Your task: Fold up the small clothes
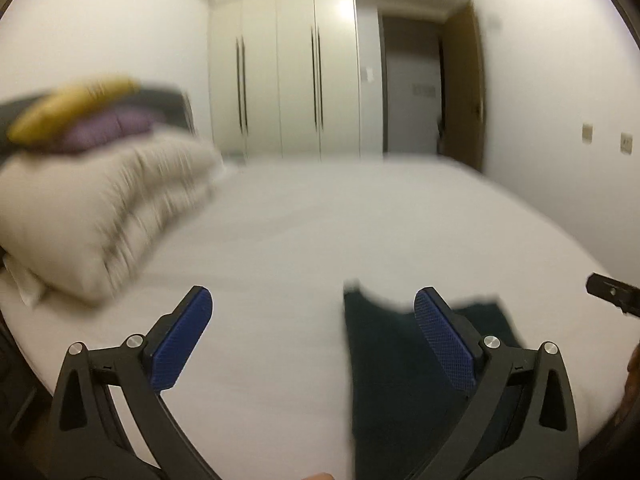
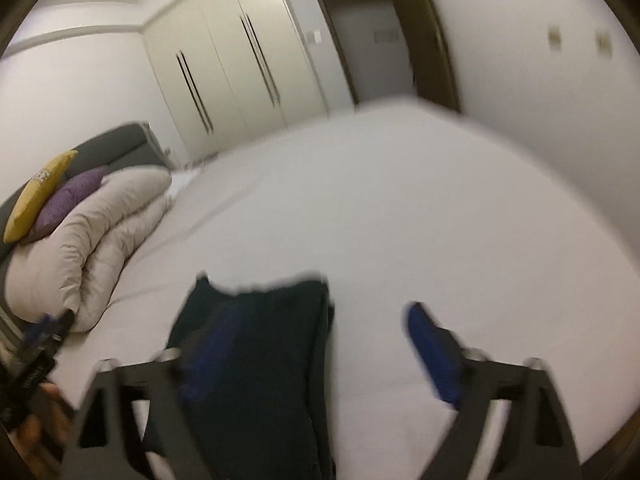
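A dark blue-green folded cloth garment (image 1: 384,360) lies flat on the white sheeted bed (image 1: 280,240), near the bed's close edge. In the right wrist view the same garment (image 2: 256,360) runs lengthwise away from the camera, with a ragged far edge and a straighter right side.

The left gripper (image 1: 312,332) hangs above the bed with its jaws spread wide and nothing between them. Its blue textured pads (image 1: 182,340) face each other; the right-hand pad overlaps the garment's upper part in that view, but whether it touches the cloth cannot be told. The right gripper (image 2: 316,344) also has its jaws wide apart and empty; its left finger lies over the garment in its view, its right finger over bare sheet. Both views are blurred.

At the left edge of the right wrist view the left gripper shows as a black body with a blue tip. At the right edge of the left wrist view a black part of the right gripper shows.

Well apart from the garment, toward the head of the bed, sits a bunched beige quilted duvet (image 2: 92,232), with a purple cushion (image 2: 68,200) and a mustard yellow cushion (image 2: 36,200) on top, against a grey headboard (image 2: 116,144). Beyond the bed stand cream wardrobe doors with long dark handles (image 1: 280,76) and a dark open doorway (image 1: 412,80).
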Available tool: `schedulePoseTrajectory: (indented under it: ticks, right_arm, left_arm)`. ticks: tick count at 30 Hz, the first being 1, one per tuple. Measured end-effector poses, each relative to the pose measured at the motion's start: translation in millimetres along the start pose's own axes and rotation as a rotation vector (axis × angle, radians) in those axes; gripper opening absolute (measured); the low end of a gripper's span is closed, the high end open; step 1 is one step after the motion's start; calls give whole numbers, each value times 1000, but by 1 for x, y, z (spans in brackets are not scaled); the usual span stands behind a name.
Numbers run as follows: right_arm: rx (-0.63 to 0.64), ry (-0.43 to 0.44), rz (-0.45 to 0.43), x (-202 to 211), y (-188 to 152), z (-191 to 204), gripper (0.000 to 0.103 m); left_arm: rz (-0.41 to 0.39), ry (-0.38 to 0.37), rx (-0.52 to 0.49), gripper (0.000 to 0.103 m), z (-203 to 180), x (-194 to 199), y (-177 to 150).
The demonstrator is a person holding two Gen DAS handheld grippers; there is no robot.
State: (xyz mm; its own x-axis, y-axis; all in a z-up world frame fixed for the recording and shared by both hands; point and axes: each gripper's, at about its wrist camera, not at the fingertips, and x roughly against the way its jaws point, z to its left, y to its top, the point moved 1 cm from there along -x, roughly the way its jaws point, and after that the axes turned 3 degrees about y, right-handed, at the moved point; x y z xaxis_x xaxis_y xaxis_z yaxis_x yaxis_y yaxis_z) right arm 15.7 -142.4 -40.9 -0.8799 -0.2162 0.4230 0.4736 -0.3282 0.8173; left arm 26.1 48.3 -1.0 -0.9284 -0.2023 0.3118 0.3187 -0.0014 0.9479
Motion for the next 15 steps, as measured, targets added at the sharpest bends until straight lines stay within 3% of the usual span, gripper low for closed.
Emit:
schedulePoseTrajectory:
  ticks: [2,4,8,10,15]
  right_arm:
    - [53,-4,-115,24,13,15,103]
    - [97,-18,-180,47,23,25,103]
    - [142,-40,-227,73,37,40,103]
    - [141,-34,-232,87,43,44,103]
    - [138,45,-157,102,50,52,103]
  left_arm:
    - [-84,3,11,103,6,27,23]
    - [-123,-46,24,103,16,55,38]
    - [-167,-92,27,103,14,86,56]
    - [-150,-129,19,103,21,105,57]
    - [-140,-122,9,103,25,121,71]
